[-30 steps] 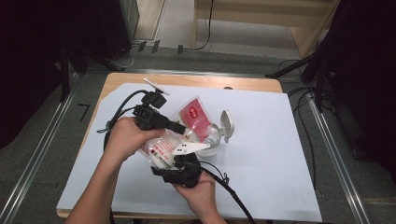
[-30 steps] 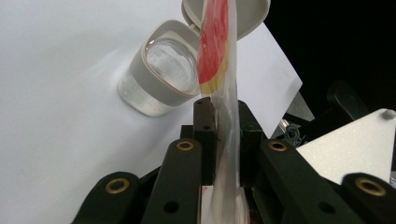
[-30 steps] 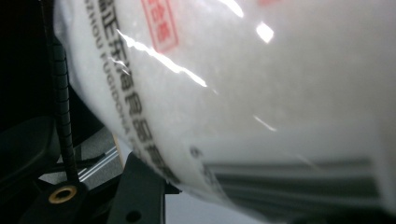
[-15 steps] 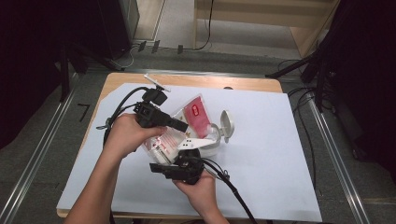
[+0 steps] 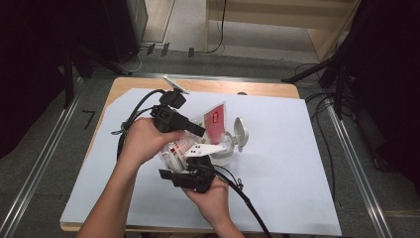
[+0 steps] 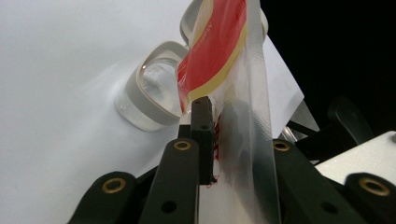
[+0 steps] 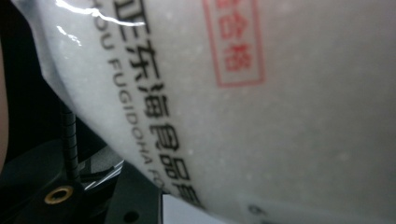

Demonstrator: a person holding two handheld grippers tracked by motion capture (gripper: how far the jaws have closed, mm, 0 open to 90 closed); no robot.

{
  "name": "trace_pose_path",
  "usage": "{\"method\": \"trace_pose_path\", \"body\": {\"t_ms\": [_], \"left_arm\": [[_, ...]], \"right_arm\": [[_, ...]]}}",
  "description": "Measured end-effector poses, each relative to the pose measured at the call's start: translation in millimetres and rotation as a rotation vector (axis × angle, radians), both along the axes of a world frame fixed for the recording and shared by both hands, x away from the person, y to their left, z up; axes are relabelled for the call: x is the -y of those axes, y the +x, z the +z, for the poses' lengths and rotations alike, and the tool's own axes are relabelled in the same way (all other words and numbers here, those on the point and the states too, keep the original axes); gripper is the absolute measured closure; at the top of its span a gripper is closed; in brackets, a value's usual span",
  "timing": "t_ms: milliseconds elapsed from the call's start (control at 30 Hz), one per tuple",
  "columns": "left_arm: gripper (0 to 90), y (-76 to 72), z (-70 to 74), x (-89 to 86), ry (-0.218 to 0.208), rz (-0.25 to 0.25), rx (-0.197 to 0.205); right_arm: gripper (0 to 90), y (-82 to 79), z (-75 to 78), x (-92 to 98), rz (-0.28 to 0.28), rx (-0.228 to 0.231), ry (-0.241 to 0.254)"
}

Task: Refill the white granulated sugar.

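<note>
step: tipping bag [image 5: 198,141] toward jar [image 5: 224,148] | left gripper [image 6: 233,135] clamps bag top | right gripper [image 5: 190,171] grips bag bottom | next: tilt mouth over jar

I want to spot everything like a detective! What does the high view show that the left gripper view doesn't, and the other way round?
High view: both of the person's hands, the right gripper low on the bag, and the whole white sheet on the table.

Left gripper view: up close, the left gripper pinches the bag's clear edge; its jaws have just been closing on it.

Both: the red-printed bag and the round white container with its lid open.
</note>
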State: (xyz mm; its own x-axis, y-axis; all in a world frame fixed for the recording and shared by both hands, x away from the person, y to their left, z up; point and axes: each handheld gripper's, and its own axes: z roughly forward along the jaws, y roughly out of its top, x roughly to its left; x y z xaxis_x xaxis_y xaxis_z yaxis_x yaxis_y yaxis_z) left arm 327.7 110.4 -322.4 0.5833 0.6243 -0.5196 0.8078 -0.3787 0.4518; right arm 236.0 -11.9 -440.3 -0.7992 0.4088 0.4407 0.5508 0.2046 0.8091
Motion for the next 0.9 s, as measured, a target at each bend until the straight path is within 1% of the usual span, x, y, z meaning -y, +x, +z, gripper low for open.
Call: {"method": "trace_pose_path", "body": {"t_ms": [33,67,100,133,167,200,233,267,300,333,367,400,467,500,533,567,667,700,733,767,800,833,900], "left_arm": [[79.4,1.2,0.1,-3.5,0.002,-0.037,0.009],[78.2,1.2,0.1,-3.5,0.002,-0.037,0.009],[77.0,0.8,-0.1,-5.2,-0.021,-0.036,0.015],[76.3,0.8,-0.1,-5.2,-0.021,-0.036,0.015],[75.9,0.5,0.3,-7.3,-0.031,-0.039,0.023],[75.7,0.5,0.3,-7.3,-0.031,-0.039,0.023],[75.3,-1.1,1.6,-7.8,-0.032,-0.025,0.029],[74.4,-1.1,1.6,-7.8,-0.032,-0.025,0.029],[74.0,-3.2,4.5,-8.5,-0.026,-0.023,0.042],[73.5,-3.2,4.5,-8.5,-0.026,-0.023,0.042],[73.7,-5.1,7.5,-8.8,-0.006,-0.026,0.060],[74.9,-5.1,7.5,-8.8,-0.006,-0.026,0.060],[76.6,-6.7,8.5,-7.7,0.013,-0.023,0.063],[80.9,-7.8,8.1,-6.7,0.029,-0.019,0.067],[81.5,-7.8,8.1,-6.7,0.029,-0.019,0.067],[82.2,-7.7,7.8,-7.2,0.034,-0.012,0.058],[83.2,-7.7,7.7,-7.4,0.031,-0.011,0.055],[83.3,-7.7,8.1,-7.6,0.032,-0.011,0.060],[83.3,-7.7,8.1,-7.6,0.032,-0.011,0.060],[83.3,-7.9,8.3,-7.5,0.028,-0.010,0.063],[83.3,-8.5,9.0,-7.2,0.027,-0.004,0.064],[83.2,-8.9,9.7,-6.6,0.021,0.001,0.073],[82.9,-8.9,10.4,-6.5,0.026,-0.005,0.082]], "right_arm": [[61.7,0.0,-0.1,-0.2,0.005,-0.005,0.014],[61.7,0.0,-0.1,-0.2,0.005,-0.005,0.014],[62.0,0.1,0.9,0.7,0.007,-0.023,0.038],[62.0,0.1,0.9,0.7,0.007,-0.023,0.038],[62.1,0.3,1.7,1.3,0.009,-0.031,0.058],[62.2,0.2,2.3,1.7,0.006,-0.039,0.067],[62.2,0.4,2.7,2.2,0.005,-0.043,0.073],[62.2,0.4,2.7,2.2,0.005,-0.043,0.073],[62.2,0.7,3.9,3.3,0.000,-0.057,0.082],[62.2,0.7,3.9,3.3,0.000,-0.057,0.082],[62.2,1.2,4.5,4.2,-0.002,-0.062,0.091],[62.2,1.2,4.7,4.4,-0.003,-0.064,0.094],[62.2,1.1,4.8,4.4,-0.001,-0.062,0.091],[62.0,0.1,4.4,3.1,-0.006,-0.051,0.069],[62.0,0.0,4.0,2.6,-0.006,-0.046,0.062],[61.9,0.0,3.6,2.3,-0.006,-0.040,0.052],[61.2,-0.7,3.9,1.7,-0.008,-0.035,0.044],[60.2,-1.2,4.8,0.2,-0.007,-0.025,0.028],[60.2,-1.2,4.8,0.2,-0.007,-0.025,0.028],[59.0,-2.0,6.3,-1.4,-0.007,-0.012,0.011],[59.0,-2.0,6.3,-1.4,-0.007,-0.012,0.011],[58.6,-2.5,7.6,-2.4,-0.009,-0.002,0.010],[59.2,-1.9,8.1,-2.5,-0.010,-0.003,0.020]]}}
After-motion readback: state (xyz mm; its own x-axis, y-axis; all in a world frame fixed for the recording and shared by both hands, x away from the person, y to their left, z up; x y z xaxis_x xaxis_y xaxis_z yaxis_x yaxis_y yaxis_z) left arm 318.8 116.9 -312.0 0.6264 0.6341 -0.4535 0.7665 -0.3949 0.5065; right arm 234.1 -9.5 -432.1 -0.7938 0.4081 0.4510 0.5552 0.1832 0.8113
